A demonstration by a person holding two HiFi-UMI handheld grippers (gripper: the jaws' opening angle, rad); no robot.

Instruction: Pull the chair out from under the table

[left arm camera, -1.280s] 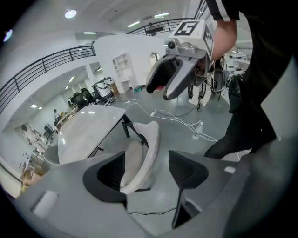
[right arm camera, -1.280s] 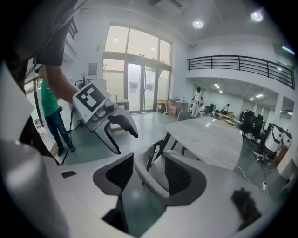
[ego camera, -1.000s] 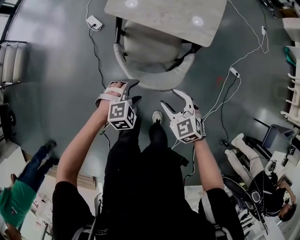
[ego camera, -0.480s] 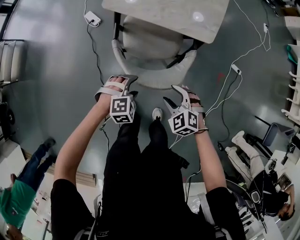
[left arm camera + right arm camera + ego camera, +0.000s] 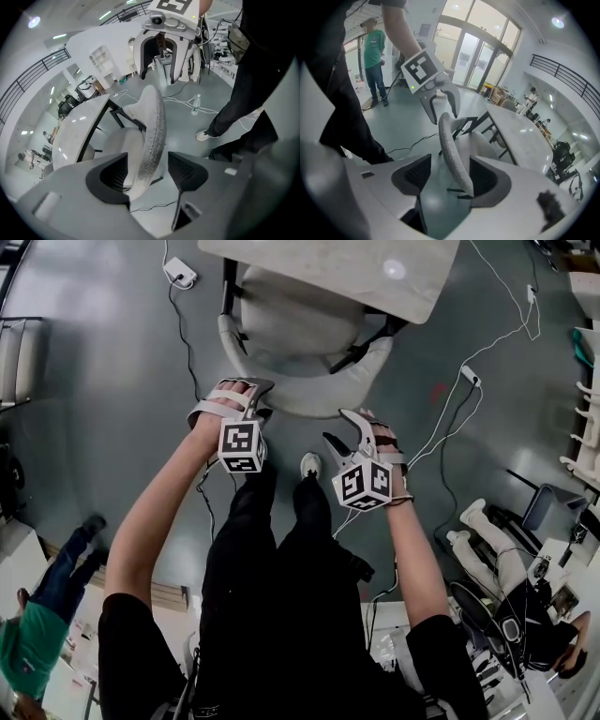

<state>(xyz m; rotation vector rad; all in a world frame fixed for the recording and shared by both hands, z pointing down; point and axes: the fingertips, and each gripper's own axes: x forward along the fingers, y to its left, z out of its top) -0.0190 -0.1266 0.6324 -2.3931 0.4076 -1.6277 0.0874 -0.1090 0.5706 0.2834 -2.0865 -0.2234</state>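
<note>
Head view first: the chair (image 5: 298, 338) sits in the upper middle of the frame, its seat tucked under the table (image 5: 375, 268) along the top edge, with only the curved backrest (image 5: 314, 401) bowing out toward you. Your left gripper (image 5: 246, 390) is at the backrest's left end and your right gripper (image 5: 339, 426) at its right end. That makes sense, since the rim is the only part of the chair clear of the table. One tool at each end should keep the pull straight. White cables (image 5: 441, 423) trail across the floor on the right, so watch the chair legs there.

Left gripper view now: the jaws are spread wide and the pale, textured rim of the backrest (image 5: 151, 131) runs up between them. You're straddling it, not pinching it, and there's a visible gap on the right-hand jaw. The tabletop (image 5: 77, 129) shows at left and your other tool at the top.

Right gripper view: same story. The jaws stand apart with the backrest (image 5: 451, 145) rising between them, lying closer to the right-hand jaw. I can't call that firm contact. The table (image 5: 520, 133) stretches off to the right.

My read is that you're lined up on both ends but haven't gripped. Squeeze both before you draw back.
</note>
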